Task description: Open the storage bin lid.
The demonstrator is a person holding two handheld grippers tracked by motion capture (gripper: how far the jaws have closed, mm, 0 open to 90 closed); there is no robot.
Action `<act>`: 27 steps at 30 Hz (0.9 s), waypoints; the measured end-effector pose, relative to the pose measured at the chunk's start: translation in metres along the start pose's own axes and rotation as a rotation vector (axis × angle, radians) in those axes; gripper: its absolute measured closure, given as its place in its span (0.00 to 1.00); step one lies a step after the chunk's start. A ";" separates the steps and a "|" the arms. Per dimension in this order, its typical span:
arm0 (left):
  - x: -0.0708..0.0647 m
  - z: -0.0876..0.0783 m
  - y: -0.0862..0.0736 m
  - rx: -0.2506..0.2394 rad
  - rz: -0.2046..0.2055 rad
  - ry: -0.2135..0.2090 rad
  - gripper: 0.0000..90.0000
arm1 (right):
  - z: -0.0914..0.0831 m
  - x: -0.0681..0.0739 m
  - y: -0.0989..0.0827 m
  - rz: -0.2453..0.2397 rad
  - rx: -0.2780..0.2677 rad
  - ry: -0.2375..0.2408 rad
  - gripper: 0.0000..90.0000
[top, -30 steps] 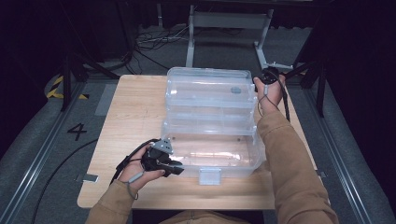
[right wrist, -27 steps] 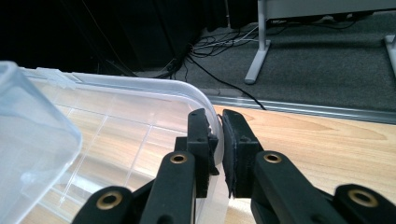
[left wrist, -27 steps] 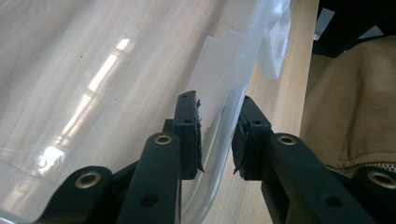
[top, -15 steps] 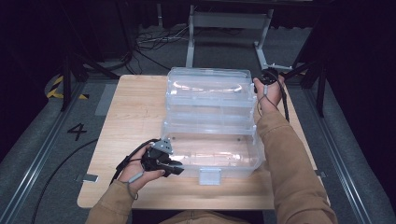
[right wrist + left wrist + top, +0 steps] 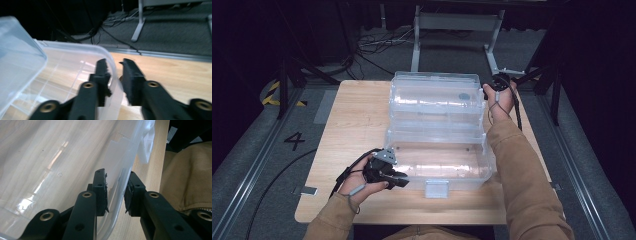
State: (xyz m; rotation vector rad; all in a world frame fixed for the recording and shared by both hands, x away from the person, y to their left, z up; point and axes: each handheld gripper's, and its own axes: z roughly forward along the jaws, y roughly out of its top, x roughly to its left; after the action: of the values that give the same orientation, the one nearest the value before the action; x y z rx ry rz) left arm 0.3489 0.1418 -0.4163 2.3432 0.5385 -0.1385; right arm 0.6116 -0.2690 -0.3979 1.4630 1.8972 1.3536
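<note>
- Clear plastic storage box (image 5: pixel 439 160) is sitting open on the wooden surface (image 5: pixel 352 125), its lid (image 5: pixel 434 95) lying flipped back behind it.
- Left claw (image 5: pixel 401 181) is clamping the box's near wall (jaws straddling the rim).
- Right claw (image 5: pixel 498 84) is straddling the lid's far corner, its jaws having just been opening, pads parting from the plastic.
- Opening is looking done; releasing the box seems to be what is remaining.

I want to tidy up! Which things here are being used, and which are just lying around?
In use:
clear plastic box, near wall between the left gripper jaws
its open lid, rim between the right gripper jaws, which just opened

Lying about:
tangled cables
metal stand
</note>
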 end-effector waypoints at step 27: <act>0.009 -0.040 0.015 -0.097 -0.066 0.022 0.60 | -0.151 0.028 -0.015 -0.229 -0.089 0.088 0.62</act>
State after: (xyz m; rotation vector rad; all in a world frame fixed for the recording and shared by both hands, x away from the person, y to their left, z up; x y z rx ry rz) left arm 0.3612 0.1617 -0.3792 2.2358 0.6203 -0.1143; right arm 0.4778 -0.3117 -0.3350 1.1217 1.9622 1.3930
